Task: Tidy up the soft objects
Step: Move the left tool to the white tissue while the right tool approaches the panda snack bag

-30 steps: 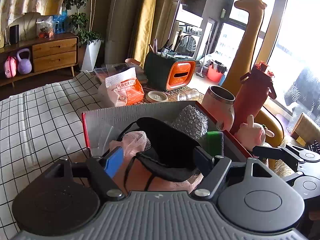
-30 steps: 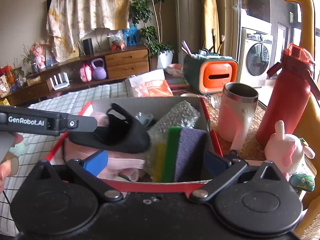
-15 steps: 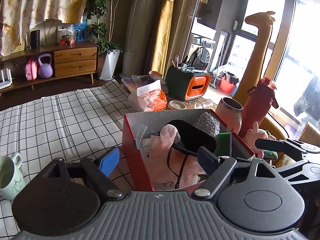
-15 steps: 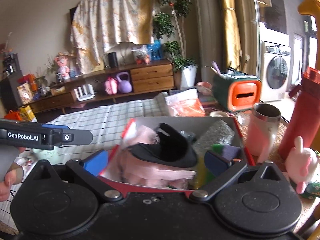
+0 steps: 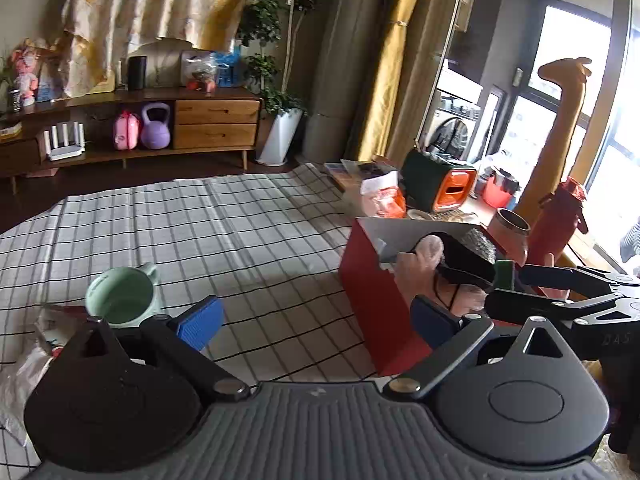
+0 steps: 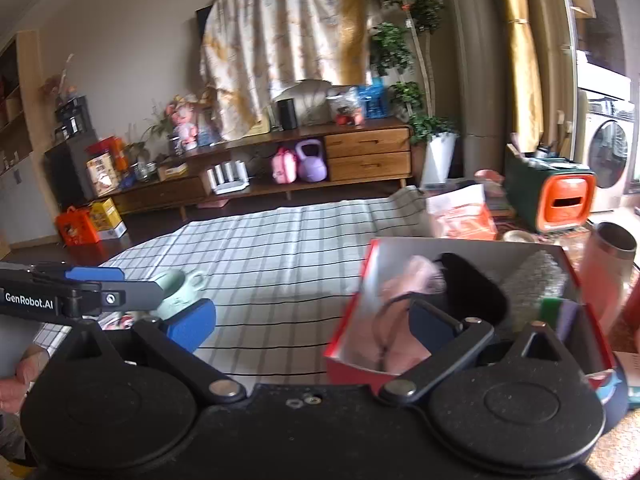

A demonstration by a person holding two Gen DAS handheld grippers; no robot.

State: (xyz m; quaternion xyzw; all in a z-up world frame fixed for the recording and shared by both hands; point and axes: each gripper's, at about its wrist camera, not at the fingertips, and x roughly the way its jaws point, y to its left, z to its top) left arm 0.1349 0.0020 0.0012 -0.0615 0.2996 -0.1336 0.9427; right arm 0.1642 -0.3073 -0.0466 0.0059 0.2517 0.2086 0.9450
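The left gripper (image 5: 316,318) stands wide open, its blue pads (image 5: 200,322) far apart with nothing between them; it hangs above the checked cloth (image 5: 208,232) that covers the desk, the right-hand finger lying in front of the near corner of the red box (image 5: 376,304); the right gripper (image 6: 310,324) is likewise spread open and empty, its left pad (image 6: 192,326) over the cloth and its right finger overlapping the box's near wall. From the left wrist view the right gripper's dark arms (image 5: 560,292) reach in from the right edge, just beside the box; from the right wrist view the left gripper's finger (image 6: 80,294) crosses the left edge, near a pale green mug (image 6: 176,288) that sits on the cloth. The box holds the soft things — a pink cloth bundle (image 6: 400,320) heaped at its left side, a black mask-like piece (image 6: 468,292) lying on top of it with a thin black strap trailing down, a roll of bubble wrap (image 6: 536,284) toward the back right corner, and sponges standing on edge, green (image 6: 552,308) beside purple (image 6: 570,316), against the right wall. Beyond the box stand a steel-rimmed pink tumbler (image 5: 510,232) and a red bottle (image 5: 560,220) — both just to its right; farther back sit an orange snack bag (image 5: 382,200) and a green-and-orange case (image 5: 440,188); a crumpled white plastic bag (image 5: 20,376) lies at the desk's near left, next to the mug.
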